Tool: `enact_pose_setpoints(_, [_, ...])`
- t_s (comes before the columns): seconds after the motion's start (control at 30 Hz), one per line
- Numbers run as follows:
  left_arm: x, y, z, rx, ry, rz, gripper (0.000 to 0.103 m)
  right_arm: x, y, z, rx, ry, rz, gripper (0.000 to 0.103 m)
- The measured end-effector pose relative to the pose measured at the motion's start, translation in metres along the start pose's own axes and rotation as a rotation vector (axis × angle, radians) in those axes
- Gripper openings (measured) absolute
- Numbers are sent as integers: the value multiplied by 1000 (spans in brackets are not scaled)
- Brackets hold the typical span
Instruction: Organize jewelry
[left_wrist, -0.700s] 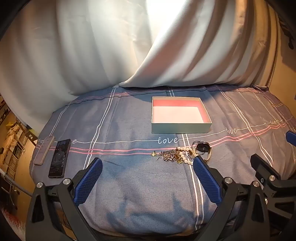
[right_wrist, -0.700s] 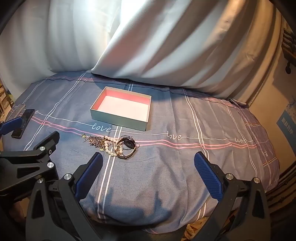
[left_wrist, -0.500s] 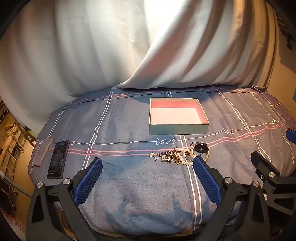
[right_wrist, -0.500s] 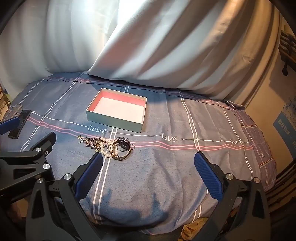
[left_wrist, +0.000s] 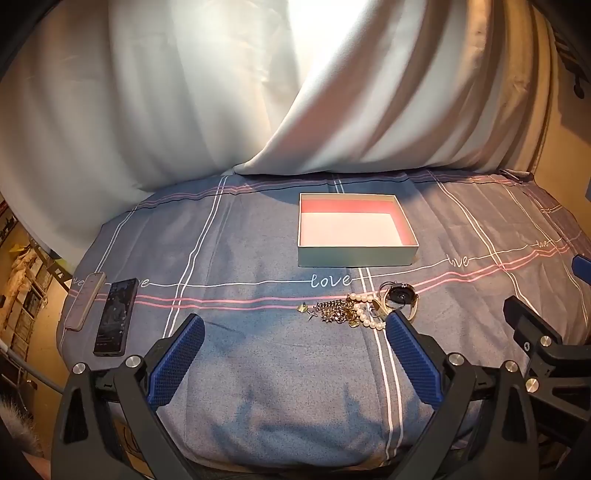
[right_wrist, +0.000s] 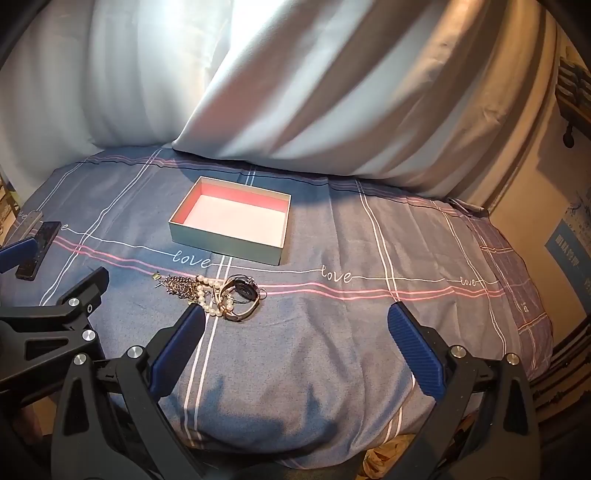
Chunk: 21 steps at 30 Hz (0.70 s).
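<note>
left gripper (left_wrist: 293, 349) and right gripper (right_wrist: 295, 334): jaws sitting wide, holding nothing | jewelry (left_wrist: 360, 308) lying in front of box (left_wrist: 354, 256), waiting | box sitting open to take it

The blue bedspread (left_wrist: 258, 387) carries an open box (left_wrist: 354, 256), tangled jewelry (left_wrist: 364, 310) and two phones (left_wrist: 112, 321).

"love" in white script, repeated along bedsheet (left_wrist: 258, 369) stripe; nothing else legible
</note>
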<state>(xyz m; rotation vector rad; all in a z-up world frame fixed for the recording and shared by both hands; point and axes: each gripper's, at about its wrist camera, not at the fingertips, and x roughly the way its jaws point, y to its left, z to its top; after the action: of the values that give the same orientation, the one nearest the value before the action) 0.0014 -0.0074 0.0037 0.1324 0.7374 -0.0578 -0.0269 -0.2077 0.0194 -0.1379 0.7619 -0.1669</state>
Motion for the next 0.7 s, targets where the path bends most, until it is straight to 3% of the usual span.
enact_pose_setpoints(0.7, [3, 2, -2, -6, 7, -7, 97, 3, 3, 0, -5, 15, 4, 97])
